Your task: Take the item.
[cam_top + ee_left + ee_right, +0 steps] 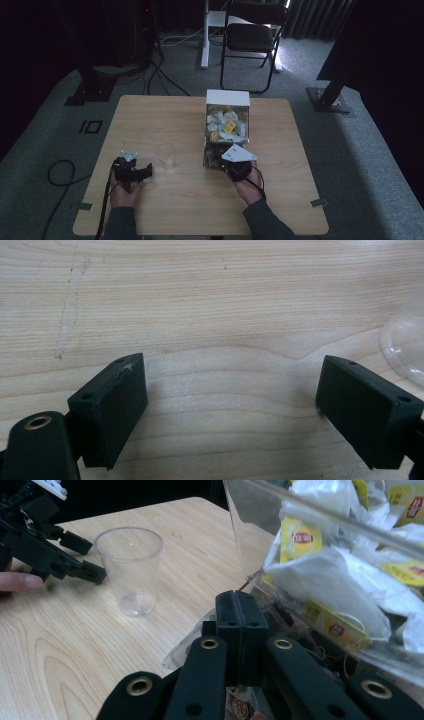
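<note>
Pale wood table (200, 200) under both hands, and the action sits on the right side. The right gripper (239, 167) has its nose at the near end of the clear box (227, 97) of tea bags (225, 125), which stands toward the far edge of the table, right of the middle. From the right gripper view, its two black jaws are pressed flat together, no gap at all, and nothing is visibly caught between them; the tips (241, 600) rest right at the open near end of the clear box (250, 530), with white and yellow tea bags (325, 575) piled just beyond and to the right.

Over on the left, the left gripper (132, 170) sits low by the near-left part of the table, its jaws pointing toward the clear plastic cup (166, 155). In its own view the jaws stand wide apart, bare wood (210, 305) between them, holding nothing. The cup (405, 350) peeks in at the right edge, just beside the right-hand jaw, apart from it.

The cup (129, 567) stands upright and empty between the two grippers, with the left gripper (47, 552) just beside it.
</note>
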